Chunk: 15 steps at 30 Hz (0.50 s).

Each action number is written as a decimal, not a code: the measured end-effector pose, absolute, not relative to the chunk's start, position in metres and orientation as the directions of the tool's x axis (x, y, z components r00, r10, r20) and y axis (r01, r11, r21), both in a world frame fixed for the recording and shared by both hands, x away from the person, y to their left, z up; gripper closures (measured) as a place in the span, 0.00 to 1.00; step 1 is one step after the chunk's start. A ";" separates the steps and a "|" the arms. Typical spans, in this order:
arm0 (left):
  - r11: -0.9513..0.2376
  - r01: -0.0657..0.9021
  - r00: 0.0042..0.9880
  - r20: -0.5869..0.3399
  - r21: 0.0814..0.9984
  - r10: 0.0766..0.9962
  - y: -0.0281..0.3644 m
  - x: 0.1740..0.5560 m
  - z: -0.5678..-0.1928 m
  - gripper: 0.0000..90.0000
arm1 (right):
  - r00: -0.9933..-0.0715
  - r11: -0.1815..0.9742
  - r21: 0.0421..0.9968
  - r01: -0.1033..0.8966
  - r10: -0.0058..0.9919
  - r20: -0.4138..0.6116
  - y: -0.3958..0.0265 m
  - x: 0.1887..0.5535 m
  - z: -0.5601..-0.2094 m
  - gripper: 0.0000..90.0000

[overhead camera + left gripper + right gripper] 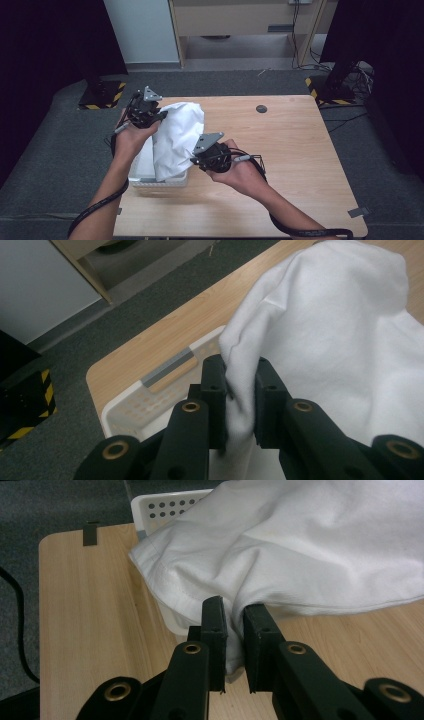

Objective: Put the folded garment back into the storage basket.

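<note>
A: What do we count on the worktop (280,145)?

B: We see 1 white cloth (177,135), 1 white perforated basket (150,177) and 2 tools. There is also 1 small dark round fitting (261,108) set in the wood, well apart from the rest.

A: Where is the cloth?

B: We find it bunched up over the basket, at the worktop's left side, lifted between the 2 tools.

A: And how do the tools stand?

B: The left tool (239,390) is narrow, its 2 jaws clamped on a fold of the cloth's far end. The right tool (235,625) is narrow too, pinching the cloth's hem at the near end. We see 1 hand on each tool.
</note>
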State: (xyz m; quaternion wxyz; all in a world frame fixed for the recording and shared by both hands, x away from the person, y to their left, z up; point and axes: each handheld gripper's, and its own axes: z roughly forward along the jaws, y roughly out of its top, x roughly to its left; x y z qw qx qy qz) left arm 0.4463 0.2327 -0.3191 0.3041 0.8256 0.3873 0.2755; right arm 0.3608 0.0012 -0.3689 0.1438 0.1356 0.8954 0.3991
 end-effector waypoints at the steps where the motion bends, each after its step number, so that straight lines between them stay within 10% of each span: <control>1: -0.515 0.473 0.547 0.220 0.715 0.808 0.234 0.446 -0.319 0.88 | -0.923 0.644 0.755 0.126 0.355 -0.149 0.002 0.361 -0.369 0.90; 15: -0.519 0.489 0.541 0.222 0.701 0.811 0.240 0.453 -0.324 0.88 | -0.928 0.641 0.756 0.133 0.348 -0.131 0.012 0.367 -0.376 0.90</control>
